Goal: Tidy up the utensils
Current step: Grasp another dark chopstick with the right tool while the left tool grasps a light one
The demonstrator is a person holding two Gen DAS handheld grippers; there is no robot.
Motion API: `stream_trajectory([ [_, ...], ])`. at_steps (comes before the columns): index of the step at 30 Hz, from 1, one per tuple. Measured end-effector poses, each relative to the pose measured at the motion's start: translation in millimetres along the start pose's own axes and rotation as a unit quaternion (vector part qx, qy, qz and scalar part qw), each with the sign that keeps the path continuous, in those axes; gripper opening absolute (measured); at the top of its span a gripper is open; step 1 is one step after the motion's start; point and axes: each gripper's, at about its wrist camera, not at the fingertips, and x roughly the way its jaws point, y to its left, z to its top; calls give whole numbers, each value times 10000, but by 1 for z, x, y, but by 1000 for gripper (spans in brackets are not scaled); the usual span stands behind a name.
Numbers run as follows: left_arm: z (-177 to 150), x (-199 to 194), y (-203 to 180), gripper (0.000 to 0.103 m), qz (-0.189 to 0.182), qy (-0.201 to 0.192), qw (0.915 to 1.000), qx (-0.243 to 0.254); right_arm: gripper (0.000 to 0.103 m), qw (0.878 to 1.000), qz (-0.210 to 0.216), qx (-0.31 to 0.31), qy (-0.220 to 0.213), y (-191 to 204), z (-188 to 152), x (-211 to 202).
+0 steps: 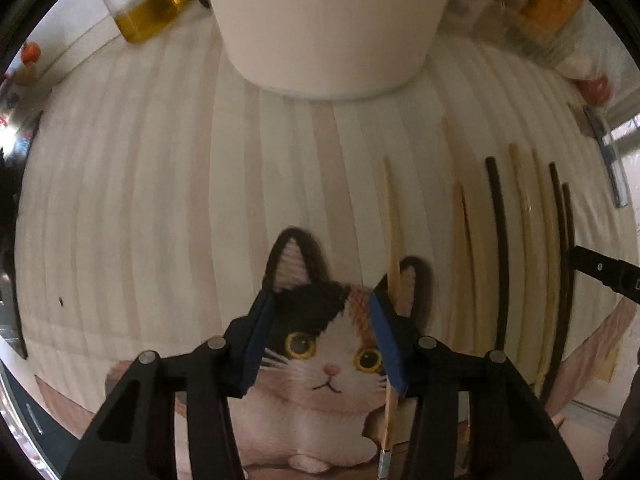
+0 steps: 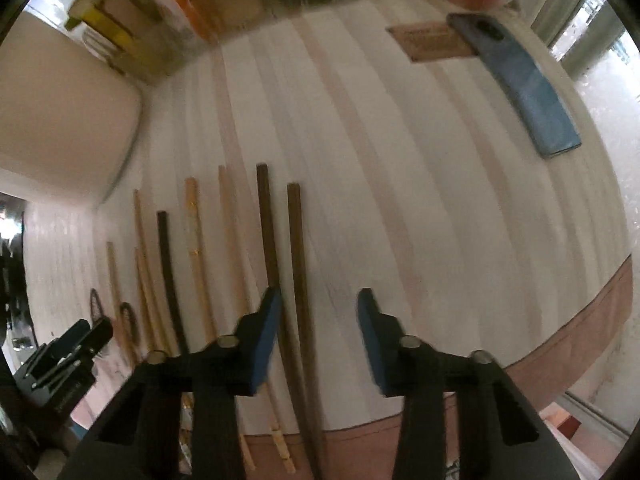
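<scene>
Left wrist view first: my left gripper points down over a striped cloth mat printed with a calico cat, its black arms and blue pads half spread with only fabric between them. One pale wooden chopstick runs just outside the right-hand pad, not pinched. To its right lie more chopsticks, pale bamboo and dark wood, roughly side by side. A smooth white container stands ahead, with a glass jar of yellow liquid beside it.

Right wrist view now: my right gripper has its jaws partly spread, and a dark chopstick lies on the mat just inside the left-hand pad, not gripped. I count about eight sticks, three dark. A blue phone lies far off. No writing is readable.
</scene>
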Motion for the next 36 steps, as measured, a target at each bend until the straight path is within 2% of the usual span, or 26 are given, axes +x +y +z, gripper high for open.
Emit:
stream_trajectory([
  [6,5,-2,-14,45,16,-45,9999,159,14,9996,-159,-231,-96,4,-2,1],
  [8,4,-4,-17,34,-27,-79,9998,161,7,9993,-222,-255,-149,2,-4,0],
  [9,4,-6,-18,30,-29,-101,9998,162,7,9993,-236,-250,-161,1,-5,-1],
  [11,3,-9,-19,8,-13,-115,9997,205,7,9998,-65,-123,-161,-8,-7,-2],
  [12,3,-9,-18,5,-3,-96,9997,212,6,9998,-55,-82,-143,-7,-9,-5],
  [18,2,-12,7,4,16,-73,9999,-84,6,9999,-114,75,-28,-41,-10,-10],
  [23,0,-14,36,2,-207,24,9988,-441,6,9997,-227,-11,14,-56,-12,-13],
  [24,0,-14,42,2,-291,62,9985,-470,6,9997,-254,-37,16,-55,-13,-11],
  [27,1,-18,58,4,-917,99,9940,-583,7,9997,-223,-28,31,-40,-15,-5],
  [28,3,-21,53,7,-1120,94,9922,-547,7,9997,-236,-38,30,-37,-14,-4],
  [29,5,-22,48,17,-1225,115,9914,-441,7,9996,-269,-63,21,-36,-15,-4],
  [31,10,-22,35,30,-1117,88,9935,-180,7,9996,-289,-75,16,-30,-13,-4],
  [36,4,-19,-6,29,-555,100,9975,415,7,9996,-252,-70,43,-35,-16,-6],
])
